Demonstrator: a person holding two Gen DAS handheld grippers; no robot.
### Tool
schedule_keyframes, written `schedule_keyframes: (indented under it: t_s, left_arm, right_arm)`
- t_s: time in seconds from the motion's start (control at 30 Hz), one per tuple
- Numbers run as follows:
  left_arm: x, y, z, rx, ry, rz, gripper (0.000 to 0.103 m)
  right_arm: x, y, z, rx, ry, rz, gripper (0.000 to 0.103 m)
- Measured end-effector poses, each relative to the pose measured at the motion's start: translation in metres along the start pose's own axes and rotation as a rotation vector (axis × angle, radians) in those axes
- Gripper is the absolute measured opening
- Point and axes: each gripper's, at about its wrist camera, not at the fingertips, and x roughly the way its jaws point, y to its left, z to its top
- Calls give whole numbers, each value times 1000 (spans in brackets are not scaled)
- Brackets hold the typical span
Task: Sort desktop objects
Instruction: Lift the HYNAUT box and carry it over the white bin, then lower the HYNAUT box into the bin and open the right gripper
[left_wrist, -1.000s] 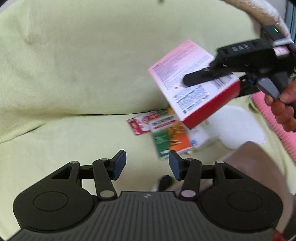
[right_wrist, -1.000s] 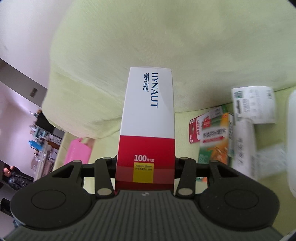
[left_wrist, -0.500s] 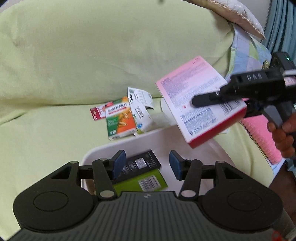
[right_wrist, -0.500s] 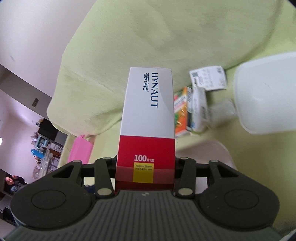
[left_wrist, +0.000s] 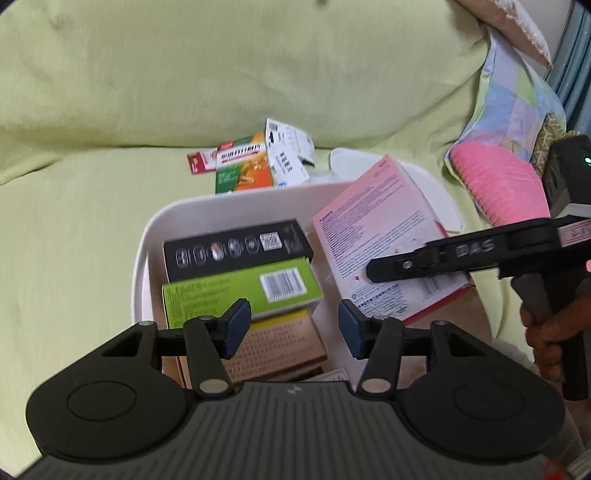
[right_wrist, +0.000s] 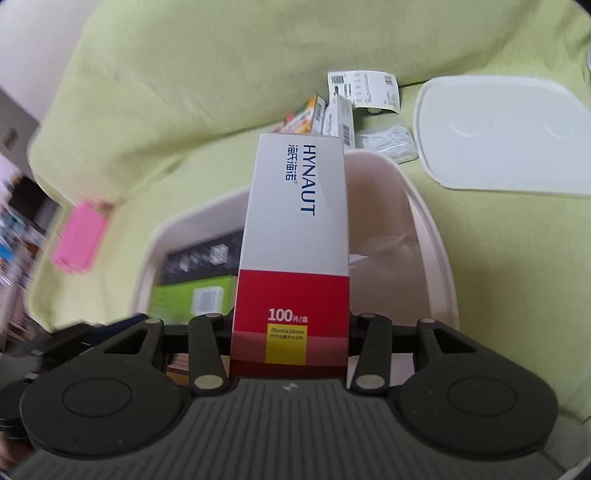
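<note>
My right gripper (right_wrist: 290, 332) is shut on a red and white HYNAUT box (right_wrist: 295, 221). The box hangs tilted over the right half of a white bin (right_wrist: 432, 229); whether it touches the bin I cannot tell. In the left wrist view its pink printed back (left_wrist: 380, 229) shows, with the right gripper (left_wrist: 373, 269) clamped across it and a person's hand (left_wrist: 554, 328) on the handle. My left gripper (left_wrist: 293, 328) is open and holds nothing, hovering over the bin's (left_wrist: 147, 236) near edge. Inside lie a black box (left_wrist: 236, 247), a green box (left_wrist: 236, 291) and a tan box (left_wrist: 280, 343).
Behind the bin on the green sofa cover lie an orange and green box (left_wrist: 243, 170), a small red box (left_wrist: 201, 162), a white carton (left_wrist: 288, 166) and a label slip (right_wrist: 362, 90). The bin's white lid (right_wrist: 498, 140) lies to the right. A pink ribbed item (left_wrist: 498, 184) rests beside a patterned pillow (left_wrist: 517, 103).
Both grippers have drawn back and tipped down, bringing the bin into view. The right gripper has carried the HYNAUT box down from mid-air to over the bin. The left stays open.
</note>
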Motion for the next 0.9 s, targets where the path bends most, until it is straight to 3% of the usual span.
schedule_keyframes:
  t_s: [0.3,0.37,0.43,0.73,0.9]
  left_arm:
    - [8,-7,-7,15,21,5,56]
    - [8,-9,-8,20,23,6,56]
    - [8,-11,-10,23,25,9,56]
    - [2,-15,-22,-2,34,14,56]
    - [-2,-19,-30,-14,40,24,56]
  right_arm:
    - [33,16,-3,-73,22,-105,45]
    - [33,14,-2,-62,27,-80,60]
    - [29,11,-2,-44,30,-41,64]
    - [-24,-2,-24,-122,48,125,65]
    - [-35,5,-42,-243,64,57,65]
